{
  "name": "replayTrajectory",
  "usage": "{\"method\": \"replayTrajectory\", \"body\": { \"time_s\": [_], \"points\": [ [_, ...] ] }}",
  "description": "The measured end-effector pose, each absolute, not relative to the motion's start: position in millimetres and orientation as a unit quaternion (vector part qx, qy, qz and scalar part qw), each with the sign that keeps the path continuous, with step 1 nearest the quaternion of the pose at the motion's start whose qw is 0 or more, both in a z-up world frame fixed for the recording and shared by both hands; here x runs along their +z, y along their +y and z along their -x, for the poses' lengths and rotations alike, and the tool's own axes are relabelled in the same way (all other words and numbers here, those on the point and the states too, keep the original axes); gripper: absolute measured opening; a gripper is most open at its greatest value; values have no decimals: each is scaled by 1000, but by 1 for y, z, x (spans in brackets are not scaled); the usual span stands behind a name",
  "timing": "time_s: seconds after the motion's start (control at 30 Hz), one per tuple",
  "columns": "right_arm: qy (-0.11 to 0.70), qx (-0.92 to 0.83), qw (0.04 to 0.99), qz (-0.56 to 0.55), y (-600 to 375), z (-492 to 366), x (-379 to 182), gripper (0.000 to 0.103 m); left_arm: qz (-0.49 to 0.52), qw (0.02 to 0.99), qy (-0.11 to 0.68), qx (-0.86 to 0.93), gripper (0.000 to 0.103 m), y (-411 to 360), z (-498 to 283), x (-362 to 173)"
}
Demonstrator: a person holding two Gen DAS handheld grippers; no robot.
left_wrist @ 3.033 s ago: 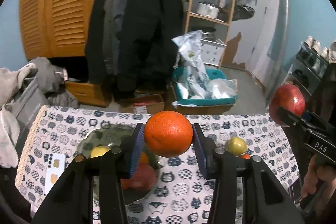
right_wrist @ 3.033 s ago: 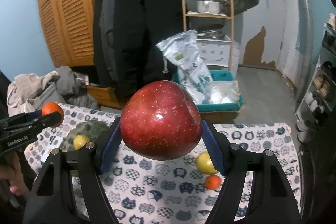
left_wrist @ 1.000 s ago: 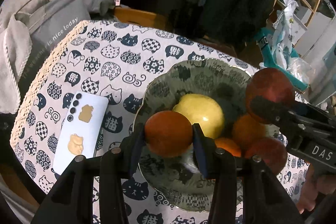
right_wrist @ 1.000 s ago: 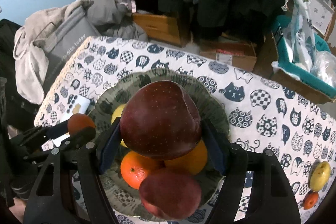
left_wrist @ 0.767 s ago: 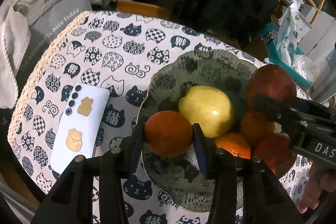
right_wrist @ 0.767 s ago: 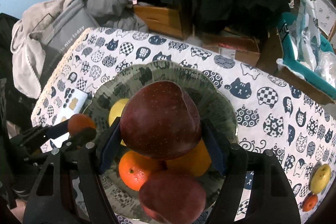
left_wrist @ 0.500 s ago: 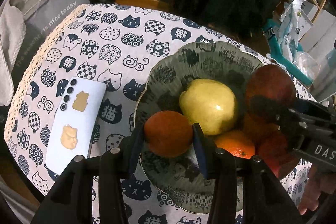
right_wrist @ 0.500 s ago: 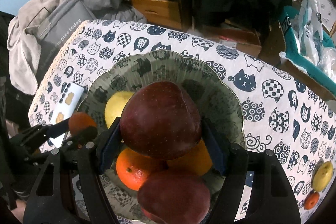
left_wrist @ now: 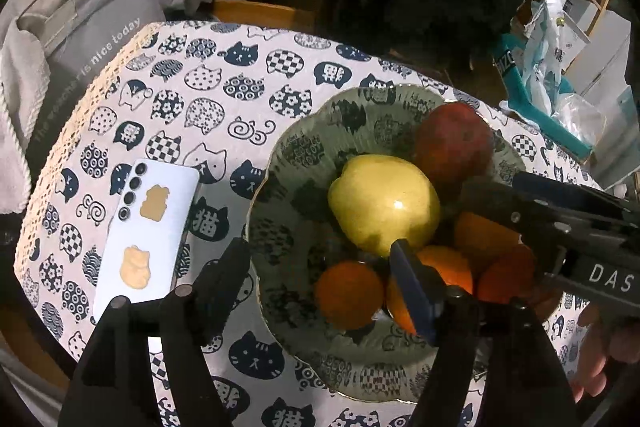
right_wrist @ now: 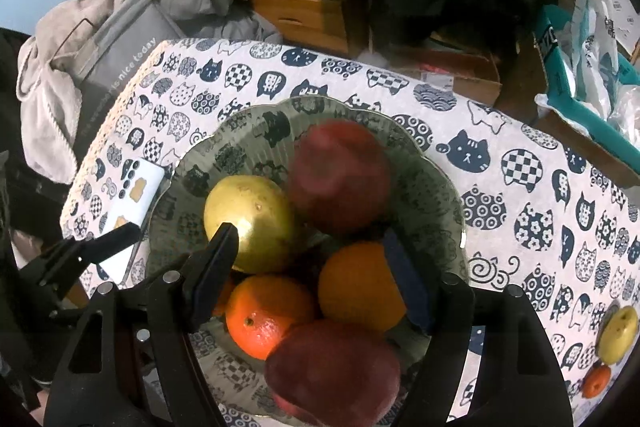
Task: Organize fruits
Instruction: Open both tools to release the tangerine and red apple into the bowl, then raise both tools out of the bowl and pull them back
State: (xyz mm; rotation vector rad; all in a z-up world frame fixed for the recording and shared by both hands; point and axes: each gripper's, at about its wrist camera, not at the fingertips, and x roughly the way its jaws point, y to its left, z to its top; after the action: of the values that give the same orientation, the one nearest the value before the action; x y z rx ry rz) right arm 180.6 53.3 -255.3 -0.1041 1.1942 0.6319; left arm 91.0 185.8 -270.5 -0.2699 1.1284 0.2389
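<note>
Over the bowl [left_wrist: 276, 183]: both fruits let go, both tongs now empty.

Left wrist view: left gripper [left_wrist: 320, 267] has its jaws opening, nothing between the pads; a second ago they pinched the orange [left_wrist: 349, 294], which now lies free on the near side of the bowl, just in front of the yellow apple [left_wrist: 384, 203]. Phone [left_wrist: 146, 235] lies outside the bowl, on its left. Right wrist view: right gripper [right_wrist: 308, 255] stands spread and empty; the red apple [right_wrist: 340, 183] it carried now sits blurred at the far side of the bowl, touching the yellow apple, possibly not yet settled. Judged: two more fruits delivered. A yellow fruit [right_wrist: 618, 335] and small orange [right_wrist: 596, 381], well right of the bowl, remain to collect.
</note>
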Motion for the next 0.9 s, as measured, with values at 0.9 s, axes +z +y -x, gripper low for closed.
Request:
{"method": "replayTrajectory", "body": {
  "time_s": [0.9],
  "points": [
    [422,209,879,73,-38,-136,-141,76,102,894,427,84,78,138,-65,-156]
  ]
}}
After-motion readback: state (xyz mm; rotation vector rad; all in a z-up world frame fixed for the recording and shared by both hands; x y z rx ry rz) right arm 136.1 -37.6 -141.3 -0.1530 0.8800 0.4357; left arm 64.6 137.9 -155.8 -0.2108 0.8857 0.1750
